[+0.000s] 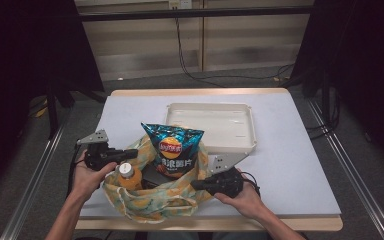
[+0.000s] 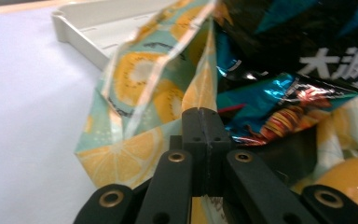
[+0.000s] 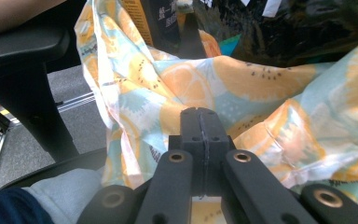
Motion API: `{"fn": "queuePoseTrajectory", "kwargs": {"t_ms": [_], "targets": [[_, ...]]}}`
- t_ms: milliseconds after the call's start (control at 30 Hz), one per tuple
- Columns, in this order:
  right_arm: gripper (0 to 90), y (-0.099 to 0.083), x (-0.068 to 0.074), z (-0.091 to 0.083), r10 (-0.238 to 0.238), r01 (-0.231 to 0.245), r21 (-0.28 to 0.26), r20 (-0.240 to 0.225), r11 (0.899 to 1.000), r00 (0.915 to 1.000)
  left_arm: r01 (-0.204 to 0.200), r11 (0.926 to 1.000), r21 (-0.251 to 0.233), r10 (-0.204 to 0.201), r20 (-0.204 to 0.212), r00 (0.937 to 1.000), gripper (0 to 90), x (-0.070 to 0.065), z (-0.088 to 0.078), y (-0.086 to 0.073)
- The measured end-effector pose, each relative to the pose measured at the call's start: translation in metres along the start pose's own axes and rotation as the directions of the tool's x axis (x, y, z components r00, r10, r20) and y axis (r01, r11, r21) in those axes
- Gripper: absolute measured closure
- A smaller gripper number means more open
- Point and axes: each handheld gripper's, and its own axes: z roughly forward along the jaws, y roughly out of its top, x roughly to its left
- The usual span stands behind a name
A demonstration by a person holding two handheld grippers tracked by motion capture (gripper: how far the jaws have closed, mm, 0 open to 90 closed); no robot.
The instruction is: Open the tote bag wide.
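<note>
While a person's two hands hold it at either side, a fruit-print cloth bag sits at the near edge of a white table, its mouth facing up and its longer side running left to right across the high view. The left gripper has its jaws pressed together at the bag's left rim, and in the left gripper view a fold of the printed cloth rises right at the joined tips; the pinch itself is hidden behind them, so a hold on the cloth looks likely but cannot be confirmed. The right gripper likewise has its jaws together at the bag's right side, with cloth bunched just beyond the tips in the right gripper view. Standing upright in the bag, a blue bag of crisps pokes well above the rim, its long axis vertical and its printed face toward the camera. Beside it, at the left, an orange drink bottle with a pale cap stands with its top up, its lower body buried in the bag. A dark item lies between them, too shadowed to identify. Behind the bag, an empty cream tray lies flat with its long side across the table, its near left corner hidden by the crisps. Both forearms are cut off by the bottom of the high view.
</note>
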Motion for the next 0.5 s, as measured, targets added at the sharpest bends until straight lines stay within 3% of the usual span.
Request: {"fn": "queuePoseTrajectory", "kwargs": {"t_ms": [267,500], "targets": [[90.0,-0.014,0.005,-0.024,0.010,-0.009,-0.001,0.019,1.000,0.9998,0.041,0.9984,-0.038,-0.043,-0.055,0.9976,90.0,0.011,0.000,0.003],[90.0,-0.028,0.001,-0.030,0.026,-0.026,0.015,0.034,1.000,0.9991,0.058,0.9983,-0.006,-0.058,-0.066,0.9962,90.0,0.019,0.013,-0.001]]}}
